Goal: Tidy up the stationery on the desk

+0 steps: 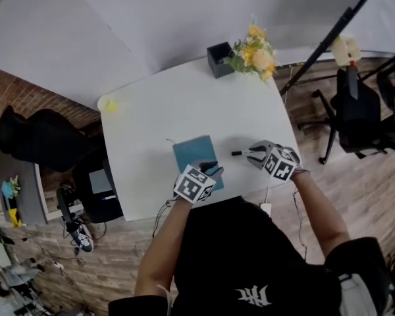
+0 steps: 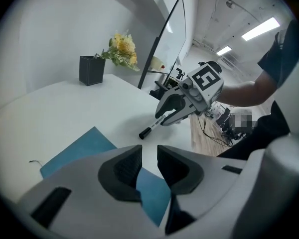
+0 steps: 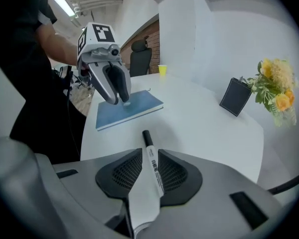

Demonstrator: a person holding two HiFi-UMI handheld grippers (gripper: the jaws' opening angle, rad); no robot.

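Note:
A white marker [image 3: 149,151] with a black cap runs lengthwise between the pads of my right gripper [image 3: 150,171], which is shut on it. Its capped end sticks out just above the white desk [image 1: 171,104], as the left gripper view shows the marker [image 2: 152,126] under the right gripper [image 2: 167,114]. A blue notebook [image 1: 194,155] lies flat near the desk's front edge. My left gripper [image 1: 210,170] hovers over the notebook's [image 2: 79,151] near right corner. Its jaws [image 2: 148,166] are open with nothing between them.
A black pen holder [image 1: 218,59] and yellow flowers [image 1: 255,52] stand at the desk's far edge. A small yellow cup [image 1: 107,104] sits at the far left corner. Office chairs [image 1: 355,110] and a dark stand pole are on the floor to the right.

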